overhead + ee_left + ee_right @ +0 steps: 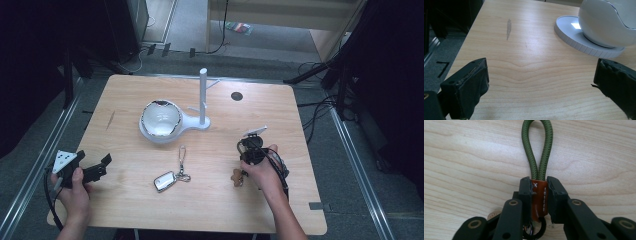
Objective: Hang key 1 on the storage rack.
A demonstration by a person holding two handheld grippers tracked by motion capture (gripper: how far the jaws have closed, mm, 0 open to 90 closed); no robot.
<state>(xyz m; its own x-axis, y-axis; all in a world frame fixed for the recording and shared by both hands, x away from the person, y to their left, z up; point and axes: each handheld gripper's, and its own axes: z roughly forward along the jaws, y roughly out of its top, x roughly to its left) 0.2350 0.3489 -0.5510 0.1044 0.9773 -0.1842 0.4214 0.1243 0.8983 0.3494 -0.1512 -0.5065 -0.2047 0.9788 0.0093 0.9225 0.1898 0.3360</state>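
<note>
Brown leather tab (539,195) clamped by the right gripper (539,185).
Green cord loop (537,147) extends beyond its jaws; left gripper (540,82) is held apart.

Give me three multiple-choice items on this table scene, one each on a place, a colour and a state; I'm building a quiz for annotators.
1. Where does the silver key fob lie?
A. in front of the white bowl stand
B. inside the bowl
C. on the floor

2. What colour is the cord loop?
A. red
B. green
C. white

3. How is the right gripper?
A. wide open
B. shut on nothing
C. shut on the brown leather tab

Key: 1 A, it lies nearer the person than the stand; 2 B, green braid; 3 C, both jaws press the tab.
</note>
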